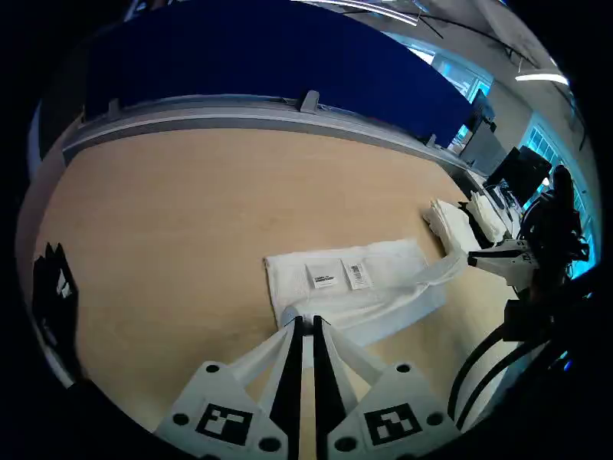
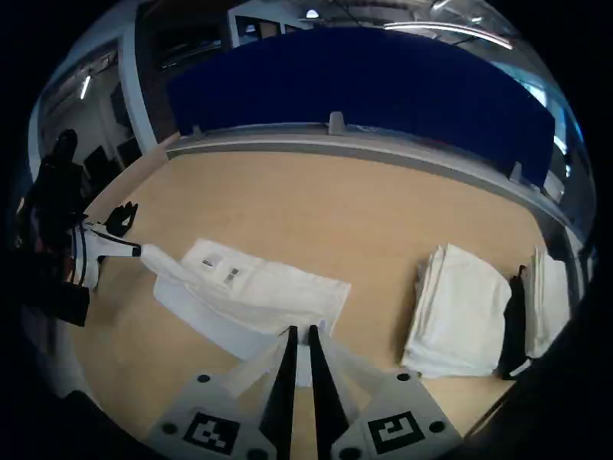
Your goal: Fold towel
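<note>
While the white towel point(image 2: 268, 287) lies part-folded on the pale wooden bench point(image 2: 345, 207), each gripper grips one end of its nearer edge.

Left gripper view: the left gripper point(image 1: 304, 322) has its two fingers drawn almost together, with a fold of white cloth nipped between the tips. The towel spreads away from them across the bench, and two small labels point(image 1: 341, 274) face upward on its top layer. Toward the right, a band of the cloth rises off the bench to the right gripper point(image 1: 469, 261), whose tips meet on the towel's corner.

Right gripper view: the right gripper's fingers are likewise closed to a narrow slit on the towel's edge. The cloth runs leftward from them to the left gripper, which pinches a lifted corner just above the bench. A small black object point(image 2: 122, 218) lies on the bench just beyond that gripper.

To the right of the towel, and well apart from it, a stack of folded white towels point(image 2: 460, 314) rests on the bench. A second white stack point(image 2: 550, 295) lies farther right, with a black item point(image 2: 513, 322) between the two. A blue partition point(image 2: 368, 77) stands along the bench's far edge.
</note>
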Tool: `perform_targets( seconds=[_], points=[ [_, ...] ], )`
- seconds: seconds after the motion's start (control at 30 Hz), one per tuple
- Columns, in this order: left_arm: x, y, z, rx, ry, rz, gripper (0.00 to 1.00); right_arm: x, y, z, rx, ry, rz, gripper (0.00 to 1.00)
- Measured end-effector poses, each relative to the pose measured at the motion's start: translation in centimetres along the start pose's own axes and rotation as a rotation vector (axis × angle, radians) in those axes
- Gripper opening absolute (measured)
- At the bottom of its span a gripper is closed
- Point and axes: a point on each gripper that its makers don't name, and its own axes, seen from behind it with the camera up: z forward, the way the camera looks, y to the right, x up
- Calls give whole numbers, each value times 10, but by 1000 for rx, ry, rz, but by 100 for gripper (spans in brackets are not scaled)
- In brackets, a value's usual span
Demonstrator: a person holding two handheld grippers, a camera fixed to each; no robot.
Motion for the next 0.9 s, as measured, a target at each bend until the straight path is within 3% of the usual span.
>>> perform_targets(
  seconds=[0.37, 0.9],
  points=[
    [-4, -9, 31, 15, -44, 45, 9, -14, 9, 28, -21, -50, 36, 11],
    [-4, -16, 46, 26, -55, 43, 10, -15, 12, 44, -32, -64, 50, 11]
  ],
)
